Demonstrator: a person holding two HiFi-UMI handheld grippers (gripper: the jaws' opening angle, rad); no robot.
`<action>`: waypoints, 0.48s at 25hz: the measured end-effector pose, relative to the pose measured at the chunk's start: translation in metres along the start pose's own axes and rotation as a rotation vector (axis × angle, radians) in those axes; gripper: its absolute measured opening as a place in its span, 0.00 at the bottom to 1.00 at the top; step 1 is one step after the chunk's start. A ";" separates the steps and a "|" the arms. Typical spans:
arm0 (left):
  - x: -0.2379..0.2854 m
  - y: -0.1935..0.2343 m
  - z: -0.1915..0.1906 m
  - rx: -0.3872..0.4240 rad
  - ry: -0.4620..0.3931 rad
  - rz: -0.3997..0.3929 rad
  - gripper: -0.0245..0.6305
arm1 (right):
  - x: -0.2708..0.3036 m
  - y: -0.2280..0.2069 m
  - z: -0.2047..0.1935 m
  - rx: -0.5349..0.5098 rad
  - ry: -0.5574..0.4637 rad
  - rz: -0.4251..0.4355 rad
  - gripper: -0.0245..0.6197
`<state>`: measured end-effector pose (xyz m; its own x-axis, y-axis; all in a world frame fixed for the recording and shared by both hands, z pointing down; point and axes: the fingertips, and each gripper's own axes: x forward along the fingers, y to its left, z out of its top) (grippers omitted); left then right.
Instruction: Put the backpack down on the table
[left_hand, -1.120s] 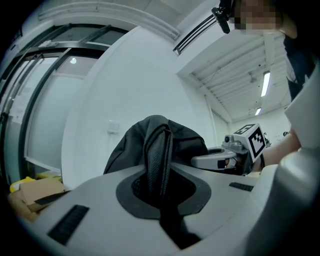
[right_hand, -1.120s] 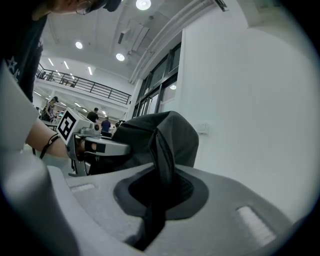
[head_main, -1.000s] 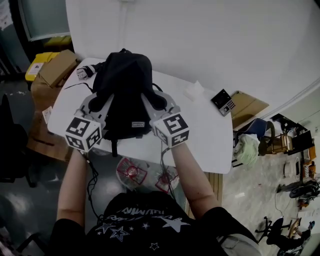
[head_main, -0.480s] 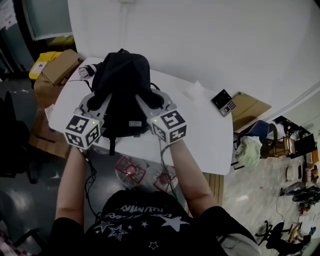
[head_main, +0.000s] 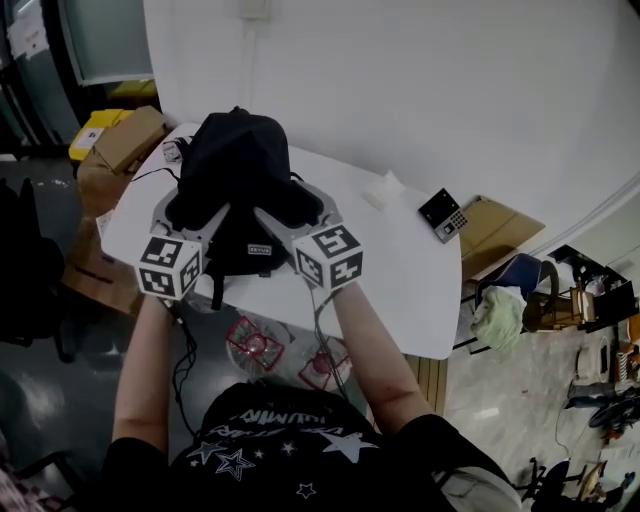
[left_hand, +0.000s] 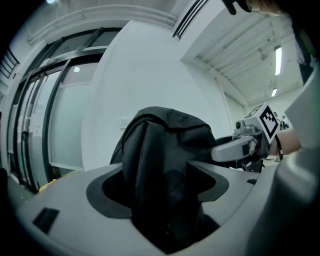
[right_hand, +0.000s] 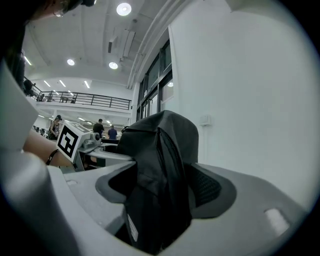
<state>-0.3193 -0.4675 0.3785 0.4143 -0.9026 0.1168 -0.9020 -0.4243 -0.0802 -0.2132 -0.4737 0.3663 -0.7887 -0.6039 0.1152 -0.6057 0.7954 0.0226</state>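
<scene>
Head view: the black fabric backpack (head_main: 238, 165) stands near the white table's (head_main: 400, 270) far left corner. Left gripper view: my left gripper (left_hand: 160, 185) is opening, with a strap between its jaws. Right gripper view: my right gripper (right_hand: 162, 187) is opening too. If a strap snags as I pull back, I reckon it could drag the bag off.

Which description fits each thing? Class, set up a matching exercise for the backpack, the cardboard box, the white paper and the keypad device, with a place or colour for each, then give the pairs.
Things:
1 backpack
2 cardboard box
3 white paper
4 keypad device

Descriptions:
A brown, off the table, past its left end
B black, standing upright on the table
C dark with buttons, near the table's far right corner
D pale, lying on the table to the right of the backpack

Pairs: 1-B; 2-A; 3-D; 4-C
</scene>
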 end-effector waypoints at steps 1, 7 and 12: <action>-0.004 0.000 0.001 -0.010 -0.004 0.022 0.54 | -0.004 0.000 -0.001 0.001 0.002 0.002 0.55; -0.028 -0.005 0.006 -0.022 -0.023 0.144 0.63 | -0.030 -0.003 0.000 0.003 -0.014 0.009 0.55; -0.046 -0.027 0.008 -0.028 -0.017 0.206 0.63 | -0.055 0.003 -0.006 0.010 -0.003 0.052 0.55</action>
<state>-0.3130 -0.4156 0.3671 0.2220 -0.9714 0.0841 -0.9709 -0.2282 -0.0729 -0.1710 -0.4375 0.3657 -0.8195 -0.5619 0.1126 -0.5648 0.8252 0.0071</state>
